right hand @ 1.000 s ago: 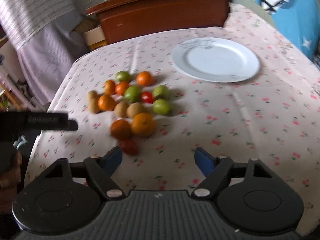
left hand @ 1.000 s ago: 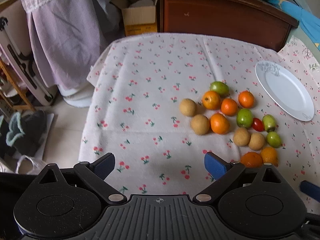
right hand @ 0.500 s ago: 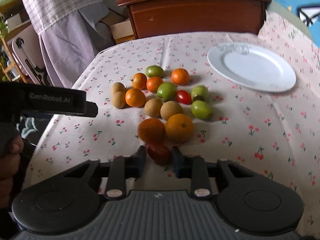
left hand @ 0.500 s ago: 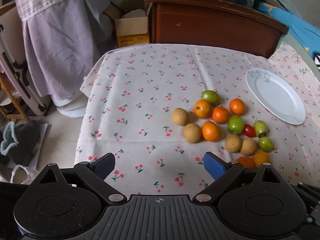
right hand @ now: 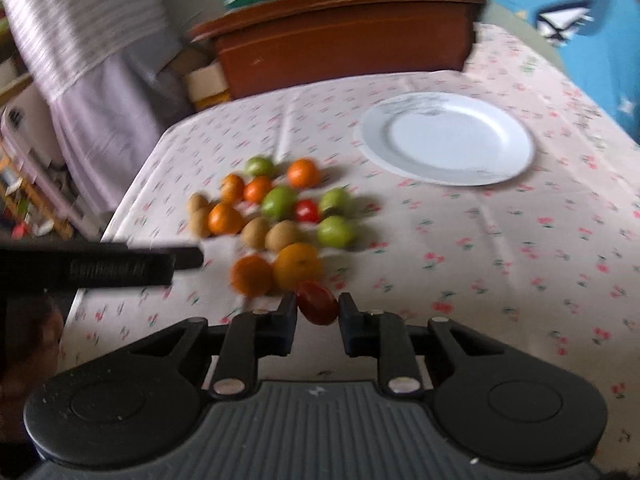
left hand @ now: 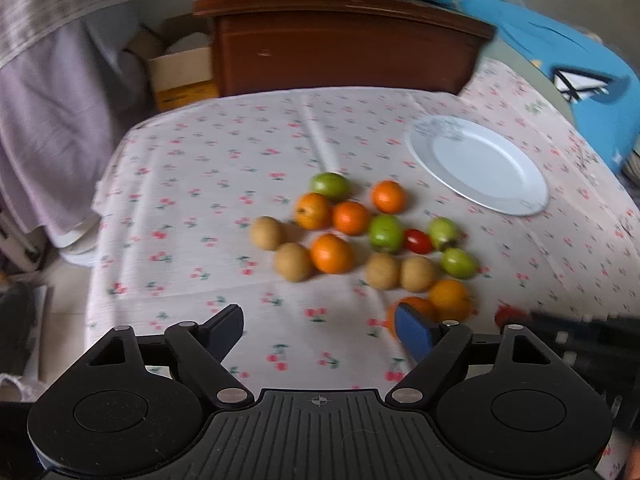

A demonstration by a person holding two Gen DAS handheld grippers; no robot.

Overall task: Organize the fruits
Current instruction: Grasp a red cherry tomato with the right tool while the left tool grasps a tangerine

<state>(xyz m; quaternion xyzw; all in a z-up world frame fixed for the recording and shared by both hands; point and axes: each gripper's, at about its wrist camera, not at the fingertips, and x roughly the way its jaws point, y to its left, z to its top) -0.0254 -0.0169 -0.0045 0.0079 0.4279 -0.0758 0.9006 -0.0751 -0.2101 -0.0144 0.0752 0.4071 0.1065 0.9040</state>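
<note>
From the left wrist view, the left claw [left hand: 318, 330] stands wide and holds nothing, hovering over bare cherry-print cloth at the near edge of the surface [left hand: 224, 184]. Ahead of it lies the loose cluster of fruit: several oranges, among them one at the cluster's middle [left hand: 332, 253], green fruits [left hand: 385, 233], brown round ones [left hand: 293, 261] and a small red tomato [left hand: 417, 241] among them. The white plate [left hand: 478, 168] lies bare to the far right of the cluster, well apart from the nearest fruit. At the right edge a second red tomato shows dimly against the dark body of the other tool. From the right wrist view, the right claw [right hand: 318, 312] is drawn narrow around that red tomato [right hand: 317, 303], a pad on each side, with two large oranges [right hand: 298, 265] just beyond it; whether the tomato is already off the cloth cannot be told through the blur. The plate [right hand: 448, 140] sits far ahead and to the right. The likely trouble from here is the tomato itself: it is smooth, small and soft, so too firm a squeeze could split it, while a light one could let it slip out on the way to the plate. A low carry could also knock the neighbouring oranges and set them rolling toward the edge.
</note>
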